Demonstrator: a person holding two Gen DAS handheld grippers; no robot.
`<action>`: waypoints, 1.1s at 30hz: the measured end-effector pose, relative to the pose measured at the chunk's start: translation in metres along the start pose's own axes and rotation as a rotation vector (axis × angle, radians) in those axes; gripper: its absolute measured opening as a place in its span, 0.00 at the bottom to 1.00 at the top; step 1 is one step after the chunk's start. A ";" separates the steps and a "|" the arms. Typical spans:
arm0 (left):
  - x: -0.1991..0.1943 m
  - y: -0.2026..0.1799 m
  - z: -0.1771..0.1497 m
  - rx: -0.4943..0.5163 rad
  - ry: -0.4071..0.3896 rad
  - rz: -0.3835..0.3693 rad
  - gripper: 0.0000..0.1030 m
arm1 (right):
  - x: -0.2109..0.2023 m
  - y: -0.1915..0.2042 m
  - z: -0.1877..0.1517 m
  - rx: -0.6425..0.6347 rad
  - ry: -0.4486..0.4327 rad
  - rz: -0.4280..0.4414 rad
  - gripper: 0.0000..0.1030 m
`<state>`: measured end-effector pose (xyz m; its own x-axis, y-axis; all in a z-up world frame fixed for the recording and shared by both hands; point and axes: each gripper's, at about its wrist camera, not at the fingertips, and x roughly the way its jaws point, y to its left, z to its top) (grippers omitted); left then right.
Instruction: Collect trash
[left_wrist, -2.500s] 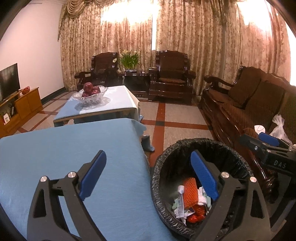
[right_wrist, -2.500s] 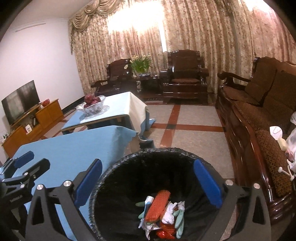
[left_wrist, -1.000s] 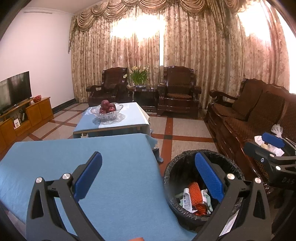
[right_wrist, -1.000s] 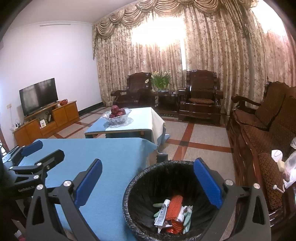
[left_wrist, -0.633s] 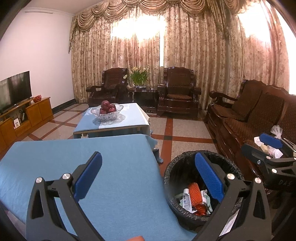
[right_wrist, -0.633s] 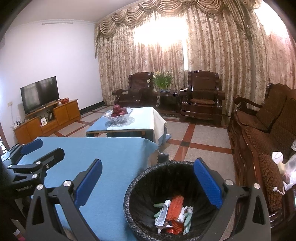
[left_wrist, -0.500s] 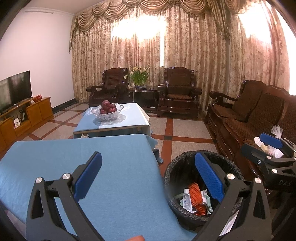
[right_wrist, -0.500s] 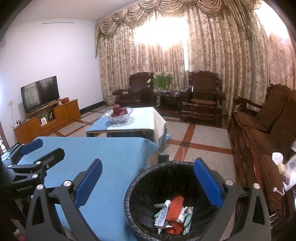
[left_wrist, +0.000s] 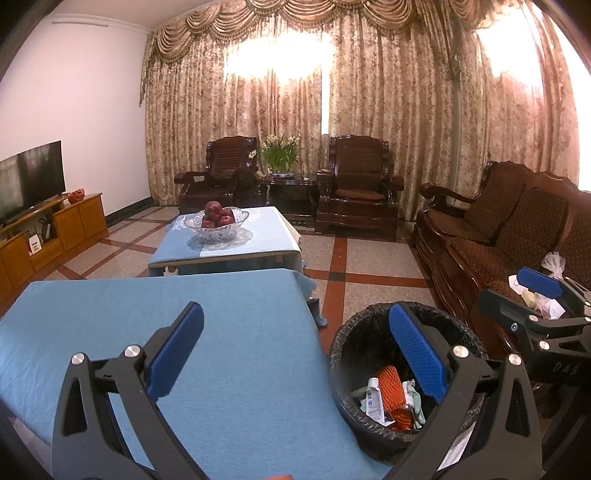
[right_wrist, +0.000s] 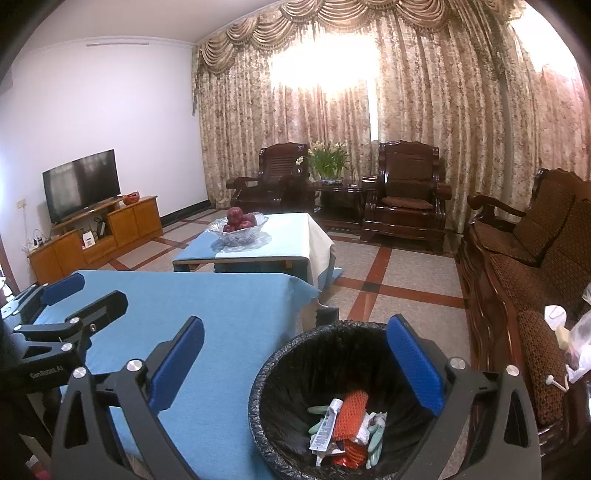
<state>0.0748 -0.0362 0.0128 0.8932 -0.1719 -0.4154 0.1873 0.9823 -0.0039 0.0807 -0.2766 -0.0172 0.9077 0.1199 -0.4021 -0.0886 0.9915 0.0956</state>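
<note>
Right wrist view: both claws gape empty — my right claw (right_wrist: 295, 363) over the black-lined round trash bin (right_wrist: 291, 354), my left claw (left_wrist: 295, 350) over the blue-clothed table (left_wrist: 147, 306). Binned orange foam net (right_wrist: 350, 410) and white tube (right_wrist: 327, 421) look light, squashy — I'd pinch mid-body.

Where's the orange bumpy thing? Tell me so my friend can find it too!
Find the near table with the blue cloth; the round bin lined with a black bag stands on the floor at its corner. Look down inside, among the trash at the bottom. The orange net sleeve lies beside a white tube and pale green bits, and only it is bright orange with a mesh pattern.
</note>
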 end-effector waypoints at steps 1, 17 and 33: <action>0.000 0.000 0.000 -0.001 0.000 0.000 0.95 | 0.000 0.000 0.000 0.000 0.000 0.000 0.94; 0.001 0.000 -0.001 0.000 0.000 -0.001 0.95 | 0.000 0.002 -0.001 0.000 0.002 -0.002 0.94; 0.001 0.000 -0.001 -0.001 0.000 0.000 0.95 | 0.000 0.003 -0.001 -0.001 0.002 -0.001 0.94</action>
<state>0.0748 -0.0363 0.0113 0.8932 -0.1722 -0.4154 0.1871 0.9823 -0.0049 0.0804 -0.2731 -0.0175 0.9072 0.1185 -0.4037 -0.0878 0.9917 0.0939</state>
